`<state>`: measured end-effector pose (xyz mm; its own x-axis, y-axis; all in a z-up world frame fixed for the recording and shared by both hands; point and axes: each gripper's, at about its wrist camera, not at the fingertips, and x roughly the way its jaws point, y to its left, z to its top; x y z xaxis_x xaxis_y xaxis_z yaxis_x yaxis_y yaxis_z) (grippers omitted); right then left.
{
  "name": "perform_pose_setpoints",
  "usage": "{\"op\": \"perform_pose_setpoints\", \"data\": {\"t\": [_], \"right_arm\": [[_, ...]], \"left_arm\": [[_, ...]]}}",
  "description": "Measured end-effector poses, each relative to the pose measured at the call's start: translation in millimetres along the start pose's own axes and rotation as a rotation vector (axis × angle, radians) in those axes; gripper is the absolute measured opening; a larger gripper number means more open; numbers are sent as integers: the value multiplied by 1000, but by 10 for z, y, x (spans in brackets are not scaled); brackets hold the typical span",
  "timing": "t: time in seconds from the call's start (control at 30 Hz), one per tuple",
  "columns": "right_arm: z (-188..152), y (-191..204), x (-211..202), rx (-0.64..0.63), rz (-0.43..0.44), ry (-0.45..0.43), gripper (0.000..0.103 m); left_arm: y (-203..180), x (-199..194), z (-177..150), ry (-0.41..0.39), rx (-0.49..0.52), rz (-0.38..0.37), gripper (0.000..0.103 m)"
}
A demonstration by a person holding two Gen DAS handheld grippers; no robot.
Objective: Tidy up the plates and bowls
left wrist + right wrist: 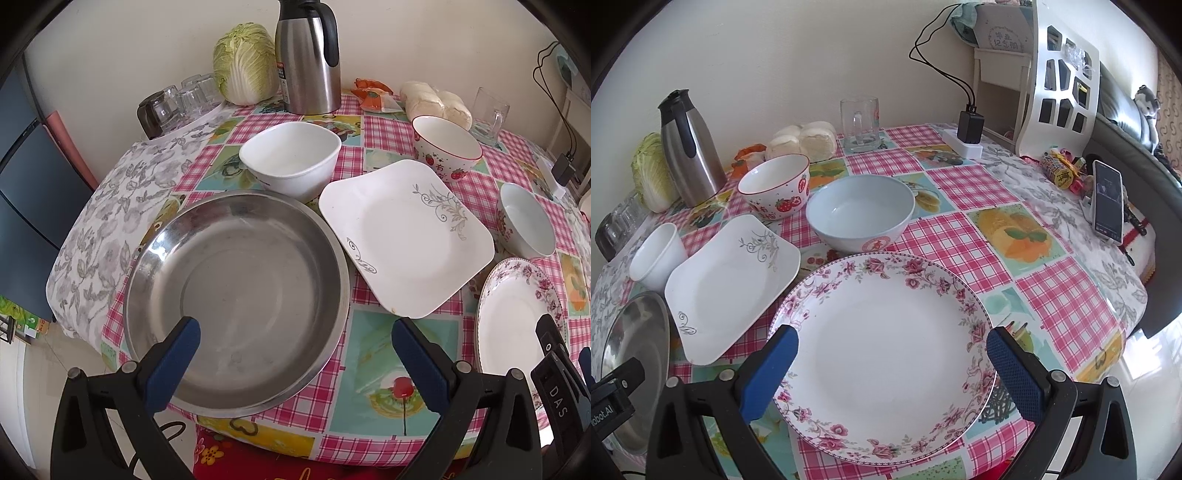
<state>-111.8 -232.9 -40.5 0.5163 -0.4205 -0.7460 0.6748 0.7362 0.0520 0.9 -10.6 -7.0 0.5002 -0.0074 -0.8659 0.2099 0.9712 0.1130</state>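
Note:
A steel pan (236, 295) lies at the table's near left, with my left gripper (295, 328) open above its near rim. Behind it stands a plain white bowl (291, 158). A square white plate (402, 236) with grey scrollwork sits in the middle. A strawberry bowl (775, 186) and a pale blue bowl (860, 212) stand further back. Nearest me on the right is a round floral plate (882, 358); my right gripper (892, 341) hangs open over it, fingers spread to either side. Nothing is held.
A steel thermos (308, 55), a cabbage (245, 62), upturned glasses (177, 103), wrapped buns (803, 142) and a glass mug (860, 123) line the back. A charger block (969, 127), sweets (1062, 171) and a propped phone (1108, 201) occupy the right side.

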Motion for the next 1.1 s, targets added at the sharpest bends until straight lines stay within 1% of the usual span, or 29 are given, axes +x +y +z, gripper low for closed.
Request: {"op": "perform_pose_setpoints", "data": {"t": [0.47, 1.1], "right_arm": [[7, 19, -18, -3, -6, -13, 103], [-1, 38, 2, -10, -4, -6, 103]], "left_arm": [[-6, 14, 10, 9, -10, -3, 103], [-3, 43, 6, 18, -14, -8, 103]]}}
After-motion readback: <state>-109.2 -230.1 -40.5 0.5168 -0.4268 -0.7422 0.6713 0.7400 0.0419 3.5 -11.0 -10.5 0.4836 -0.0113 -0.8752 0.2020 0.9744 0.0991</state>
